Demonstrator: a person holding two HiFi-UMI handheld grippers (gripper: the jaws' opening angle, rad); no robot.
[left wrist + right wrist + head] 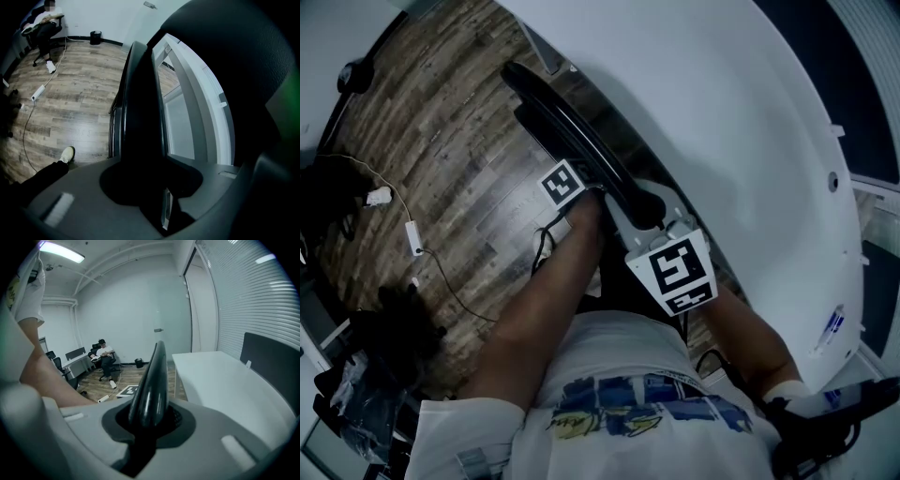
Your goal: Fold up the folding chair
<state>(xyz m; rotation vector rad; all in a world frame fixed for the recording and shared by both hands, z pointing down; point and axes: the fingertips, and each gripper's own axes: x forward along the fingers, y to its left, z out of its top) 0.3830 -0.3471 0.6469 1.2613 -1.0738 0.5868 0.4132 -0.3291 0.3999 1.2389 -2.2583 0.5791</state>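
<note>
The black folding chair [581, 141] is folded flat and stands on edge, running from the upper left of the head view down to my hands, close beside the white table. My left gripper [592, 194] is shut on the chair's left side; in the left gripper view the dark chair panel [140, 112] fills the gap of that gripper [150, 187]. My right gripper [652, 221] is shut on the chair's near end. In the right gripper view the chair's rounded black edge [150, 380] rises from between the jaws of that gripper [147, 425].
A large white table [750, 141] lies right of the chair, its leg [179, 376] close by. On the wooden floor [441, 141] lie a white cable and power strip [413, 236]. A seated person [105, 355] and a black bin [95, 36] are far off.
</note>
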